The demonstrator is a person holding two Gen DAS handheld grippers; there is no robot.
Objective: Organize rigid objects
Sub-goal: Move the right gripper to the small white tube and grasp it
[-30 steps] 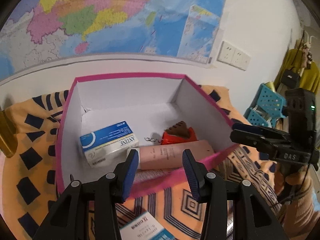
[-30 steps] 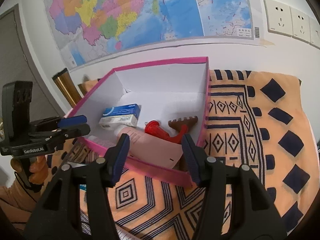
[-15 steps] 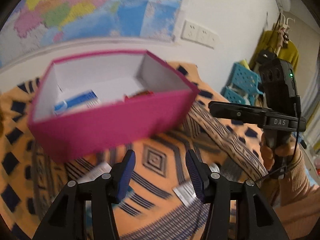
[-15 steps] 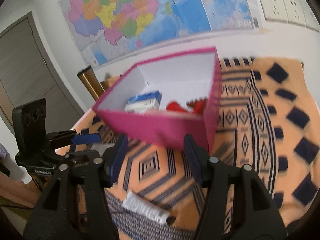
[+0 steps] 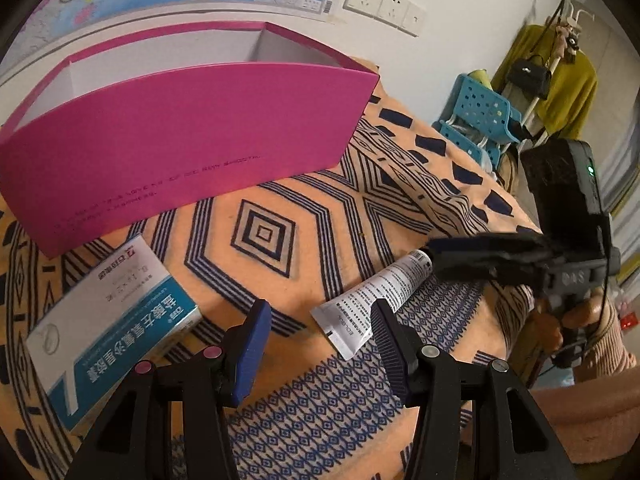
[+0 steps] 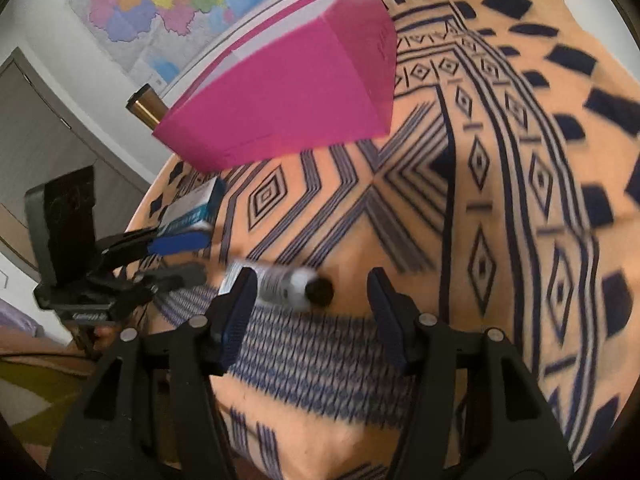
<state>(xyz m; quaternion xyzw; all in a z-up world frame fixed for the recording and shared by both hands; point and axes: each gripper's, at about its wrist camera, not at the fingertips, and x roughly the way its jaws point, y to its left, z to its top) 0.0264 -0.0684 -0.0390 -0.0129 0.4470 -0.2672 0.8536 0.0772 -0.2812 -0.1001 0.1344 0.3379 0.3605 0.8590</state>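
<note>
Reach for tube (image 6: 280,284), both grippers spread and empty.
Next I judged my right gripper (image 6: 312,300) needed to straddle it, below box (image 6: 288,92).

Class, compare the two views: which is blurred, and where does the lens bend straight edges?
Right wrist view: motion-smeared, with the tube and cloth pattern soft. Left wrist view: sharp, print on the carton readable, but the pink box edge bows.

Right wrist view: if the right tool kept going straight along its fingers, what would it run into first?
Most likely the white tube, lying on the patterned cloth just ahead, its black cap between the open right tool fingers. The pink box sits farther back. Blur makes depth uncertain.
</note>
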